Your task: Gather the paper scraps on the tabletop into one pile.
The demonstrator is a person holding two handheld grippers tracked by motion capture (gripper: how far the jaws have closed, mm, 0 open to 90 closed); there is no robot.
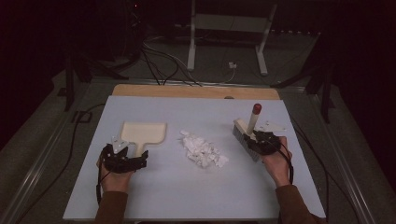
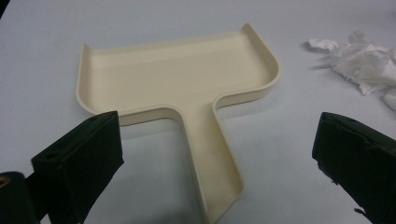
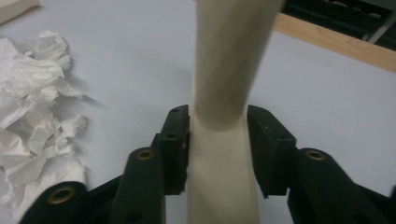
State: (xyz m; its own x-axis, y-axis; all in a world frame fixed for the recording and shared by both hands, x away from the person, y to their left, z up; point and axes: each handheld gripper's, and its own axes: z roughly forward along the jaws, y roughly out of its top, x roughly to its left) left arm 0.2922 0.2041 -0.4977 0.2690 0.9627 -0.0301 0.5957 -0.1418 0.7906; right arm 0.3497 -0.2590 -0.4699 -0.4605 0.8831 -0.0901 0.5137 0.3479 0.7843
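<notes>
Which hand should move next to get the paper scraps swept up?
Left. The right gripper already clamps the brush handle; the left gripper is open astride the dustpan handle and must grip it first.

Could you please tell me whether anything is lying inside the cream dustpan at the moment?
The dustpan tray looks bare; its whole floor shows between the left gripper's open jaws. The torn paper pile lies apart, beside it on the table.

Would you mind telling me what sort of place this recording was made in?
Probably a lab or recording workspace, not a home: a plain white table stands on a grey floor with loose cables behind it, near a white metal stand, and the surroundings are dark.
</notes>
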